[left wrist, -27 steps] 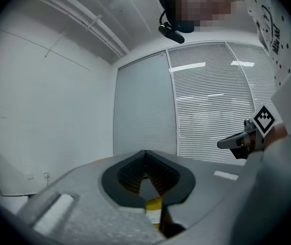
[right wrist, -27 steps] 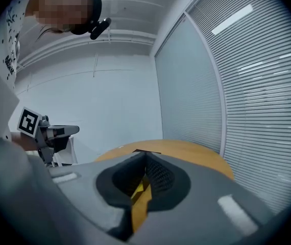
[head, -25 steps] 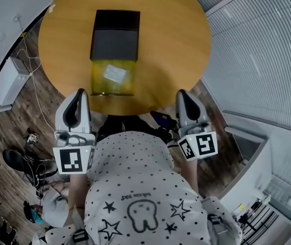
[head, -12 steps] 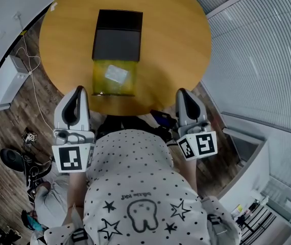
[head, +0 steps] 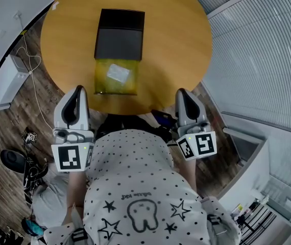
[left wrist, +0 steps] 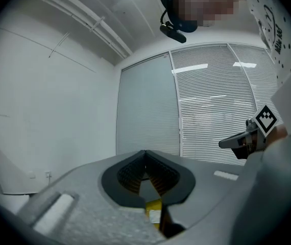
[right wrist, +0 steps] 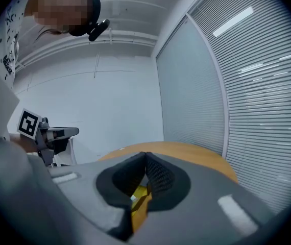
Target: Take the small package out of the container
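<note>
Nothing changing: left tool [head: 78,92] and right tool [head: 183,94] are still hovering at the counter's [head: 176,40] six o'clock edge, both pressed together, empty. The small package [head: 117,73] is sitting inside the yellow container [head: 100,83], twelve o'clock ahead, retrieval not started.

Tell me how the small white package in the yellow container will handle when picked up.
The small package looks thin and flat, so probably light and floppy when pinched at one edge. Its pale wrapper seems smooth, perhaps slippery. It lies flat in the yellow container, so it may slide rather than lift unless an edge is caught.
</note>
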### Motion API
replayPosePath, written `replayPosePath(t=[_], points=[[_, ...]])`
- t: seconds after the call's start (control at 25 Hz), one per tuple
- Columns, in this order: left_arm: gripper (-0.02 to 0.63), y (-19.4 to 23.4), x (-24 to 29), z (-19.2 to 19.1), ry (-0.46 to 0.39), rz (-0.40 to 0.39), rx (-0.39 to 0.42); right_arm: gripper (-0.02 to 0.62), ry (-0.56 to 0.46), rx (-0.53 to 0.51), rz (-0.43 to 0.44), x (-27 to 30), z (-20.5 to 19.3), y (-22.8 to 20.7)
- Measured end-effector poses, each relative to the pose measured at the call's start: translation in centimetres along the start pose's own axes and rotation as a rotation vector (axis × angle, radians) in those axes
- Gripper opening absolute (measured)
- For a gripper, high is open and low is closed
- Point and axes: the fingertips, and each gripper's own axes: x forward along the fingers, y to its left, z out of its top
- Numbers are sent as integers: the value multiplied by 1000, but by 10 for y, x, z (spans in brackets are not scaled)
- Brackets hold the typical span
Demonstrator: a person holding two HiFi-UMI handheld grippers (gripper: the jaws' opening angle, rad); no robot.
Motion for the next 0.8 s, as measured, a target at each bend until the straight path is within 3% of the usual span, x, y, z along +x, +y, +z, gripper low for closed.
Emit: replayPosePath(t=[0.8], points=[[9, 12, 7, -3, -6, -8, 4, 4, 0, -6, -9, 12, 2, 5]])
